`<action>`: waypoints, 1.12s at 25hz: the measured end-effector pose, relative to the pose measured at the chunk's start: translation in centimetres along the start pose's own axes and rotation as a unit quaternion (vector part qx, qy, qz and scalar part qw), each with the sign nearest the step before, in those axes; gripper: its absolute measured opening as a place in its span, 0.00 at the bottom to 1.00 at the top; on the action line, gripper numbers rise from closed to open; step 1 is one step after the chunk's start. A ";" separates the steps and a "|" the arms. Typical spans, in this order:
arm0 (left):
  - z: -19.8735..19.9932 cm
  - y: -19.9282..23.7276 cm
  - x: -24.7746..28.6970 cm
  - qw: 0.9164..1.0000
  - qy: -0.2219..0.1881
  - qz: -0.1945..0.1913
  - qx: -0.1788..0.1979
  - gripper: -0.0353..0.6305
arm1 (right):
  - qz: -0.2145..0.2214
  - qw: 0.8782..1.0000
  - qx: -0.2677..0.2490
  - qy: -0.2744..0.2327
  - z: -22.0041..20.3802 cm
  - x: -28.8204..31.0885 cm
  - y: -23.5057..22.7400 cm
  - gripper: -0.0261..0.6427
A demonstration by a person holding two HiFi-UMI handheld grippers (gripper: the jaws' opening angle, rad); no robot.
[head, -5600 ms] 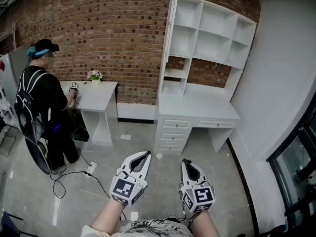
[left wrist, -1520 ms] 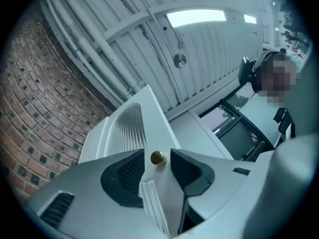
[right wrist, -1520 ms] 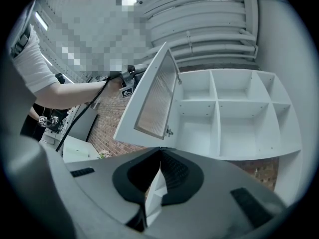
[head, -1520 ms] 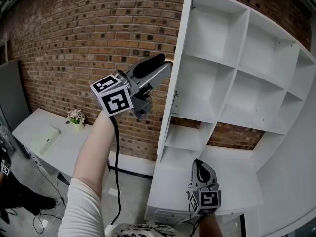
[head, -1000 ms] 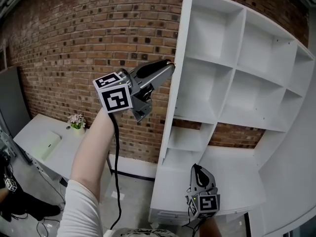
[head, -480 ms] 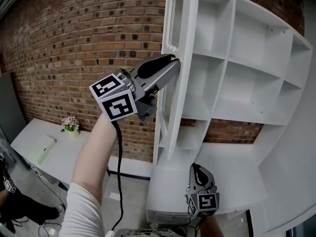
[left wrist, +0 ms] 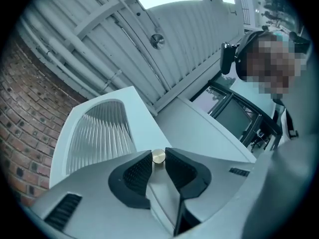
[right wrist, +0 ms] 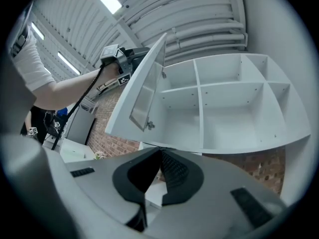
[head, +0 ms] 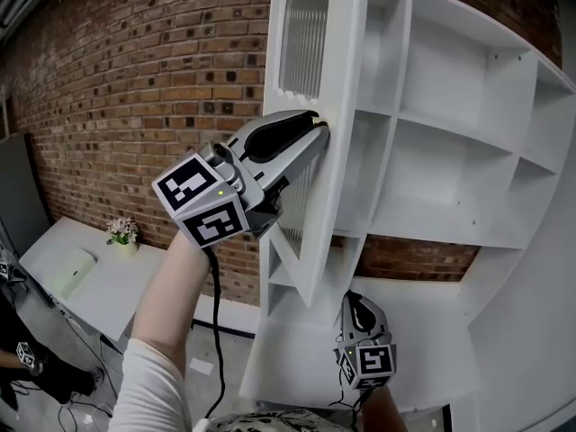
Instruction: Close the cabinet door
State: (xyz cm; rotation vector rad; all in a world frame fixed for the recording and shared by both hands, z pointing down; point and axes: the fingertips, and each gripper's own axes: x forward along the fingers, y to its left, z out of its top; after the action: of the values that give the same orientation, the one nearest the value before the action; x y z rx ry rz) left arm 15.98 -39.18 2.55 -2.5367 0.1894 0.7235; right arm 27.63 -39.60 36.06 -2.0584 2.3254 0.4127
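The white cabinet door (head: 337,196), with a ribbed glass panel (head: 306,52), stands partly swung over the open shelf unit (head: 450,88). My left gripper (head: 317,126) is raised against the door's outer face. In the left gripper view its jaws (left wrist: 158,159) have just been closing and hold the small brass knob (left wrist: 158,156) between their tips. My right gripper (head: 354,301) hangs low in front of the desk top, shut and empty. In the right gripper view (right wrist: 160,153) the door (right wrist: 144,91) stands angled out from the shelves (right wrist: 224,108).
A brick wall (head: 135,88) runs behind and to the left. A white side desk (head: 90,282) with a small flower pot (head: 120,232) stands at lower left, a person (head: 22,367) beside it. The desk top (head: 423,331) lies under the shelves.
The door has swung from edge-on towards the shelves and now shows its ribbed face. My left gripper has travelled with it, rolling slightly. The right gripper stays low.
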 end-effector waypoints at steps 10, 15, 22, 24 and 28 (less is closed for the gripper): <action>-5.9 -0.2 8.3 0.995 0.049 0.057 0.071 0.19 | 0.009 1.000 -0.011 -0.019 -0.6 1.1 -8.4 0.05; -9.2 1.2 11.9 0.990 0.066 0.086 0.086 0.19 | -0.003 1.000 0.000 -0.015 -1.7 1.1 -13.2 0.05; -12.7 3.0 15.0 0.986 0.073 0.111 0.098 0.20 | 0.001 1.000 0.004 -0.009 -3.5 1.4 -17.9 0.05; -13.4 3.5 15.6 0.983 0.083 0.119 0.116 0.20 | 0.006 1.000 0.006 -0.008 -3.9 1.6 -18.9 0.05; -14.5 4.5 16.9 0.976 0.099 0.139 0.135 0.20 | 0.016 1.000 0.007 -0.002 -4.7 2.2 -20.5 0.05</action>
State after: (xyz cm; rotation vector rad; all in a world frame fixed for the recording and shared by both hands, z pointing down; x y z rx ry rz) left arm 35.78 -50.23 2.45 -2.3386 0.6749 0.5025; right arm 48.13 -44.82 36.27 -2.0152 2.3541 0.4008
